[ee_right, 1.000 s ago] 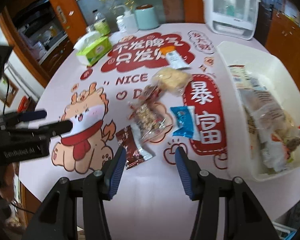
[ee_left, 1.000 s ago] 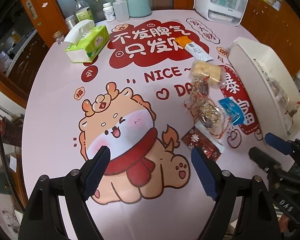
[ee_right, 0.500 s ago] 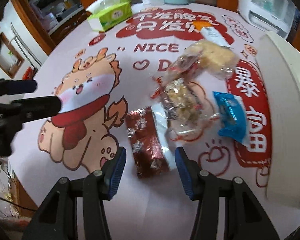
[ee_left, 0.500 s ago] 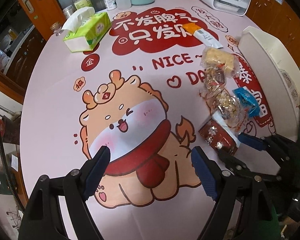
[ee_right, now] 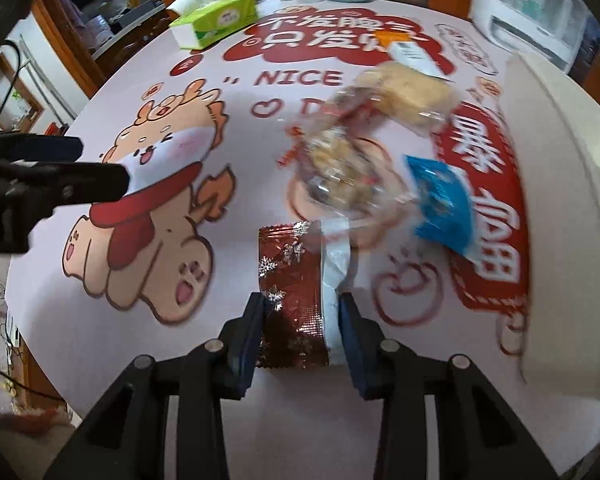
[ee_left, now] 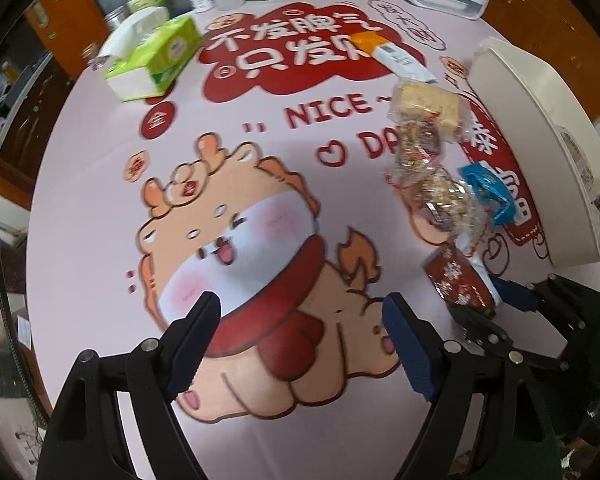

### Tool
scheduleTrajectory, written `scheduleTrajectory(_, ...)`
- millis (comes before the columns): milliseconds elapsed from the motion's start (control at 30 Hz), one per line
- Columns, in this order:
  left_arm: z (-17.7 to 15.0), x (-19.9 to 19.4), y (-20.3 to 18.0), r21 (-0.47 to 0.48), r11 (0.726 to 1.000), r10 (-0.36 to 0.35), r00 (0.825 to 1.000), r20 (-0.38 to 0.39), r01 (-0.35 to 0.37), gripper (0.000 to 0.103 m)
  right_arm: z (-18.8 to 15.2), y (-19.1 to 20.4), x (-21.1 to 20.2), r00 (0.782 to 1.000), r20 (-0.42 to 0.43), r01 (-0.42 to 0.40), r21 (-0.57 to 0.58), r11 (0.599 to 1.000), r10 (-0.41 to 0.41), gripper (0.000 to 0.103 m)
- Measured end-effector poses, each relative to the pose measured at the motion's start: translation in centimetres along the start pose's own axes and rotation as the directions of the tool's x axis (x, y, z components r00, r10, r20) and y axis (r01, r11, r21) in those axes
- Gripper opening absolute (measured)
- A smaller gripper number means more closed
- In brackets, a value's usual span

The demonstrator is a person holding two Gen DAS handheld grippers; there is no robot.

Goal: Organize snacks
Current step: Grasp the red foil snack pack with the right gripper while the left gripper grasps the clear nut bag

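red snack packet (ee_right: pixel 294 292) lies lower centre, long axis up-frame, between the just-closing right tool (ee_right: pixel 300 312) pads; left tool (ee_left: pixel 300 340) gapes empty.

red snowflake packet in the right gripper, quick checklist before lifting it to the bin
1. Red snowflake packet between right gripper fingers: ok; jaws have just been closing.
2. Pads pressing both edges: ok, as far as the right wrist view shows.
3. Clear nut packet off the red one: cannot tell, their ends meet.
4. White bin close at the right: ok.
5. Left gripper open, empty, out of the way: ok.
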State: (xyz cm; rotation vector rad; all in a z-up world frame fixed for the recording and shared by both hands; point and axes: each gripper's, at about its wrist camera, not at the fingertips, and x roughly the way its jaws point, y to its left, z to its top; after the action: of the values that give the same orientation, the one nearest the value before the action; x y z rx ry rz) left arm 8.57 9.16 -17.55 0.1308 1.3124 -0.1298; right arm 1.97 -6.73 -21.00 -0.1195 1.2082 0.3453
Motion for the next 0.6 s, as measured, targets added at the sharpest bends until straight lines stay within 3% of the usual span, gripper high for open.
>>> scheduleTrajectory(233,2.1,2.0,-4.5,0.04,0.997,-0.06,0.998,-0.021,0.061,0.082,-1.4,-2.7,-3.3,0.998,0.053,0.032,0.071,0.997,-0.036,0.037)
scheduleTrajectory(433,4.8,4.6,-6.9,-0.055,0.991,-0.127,0.99,-0.06,0.124,0.082,-1.2,-4.3,-5.7,0.992,0.114,0.034,0.109,0.993,-0.047,0.037)
scheduleTrajectory(600,6.5,5.9,-8.6,-0.13,0.981,-0.154,0.987,-0.037,0.148,0.082,-1.1,-5.5,-6.5,0.99,0.132,0.033,0.111,0.993,-0.048,0.037)
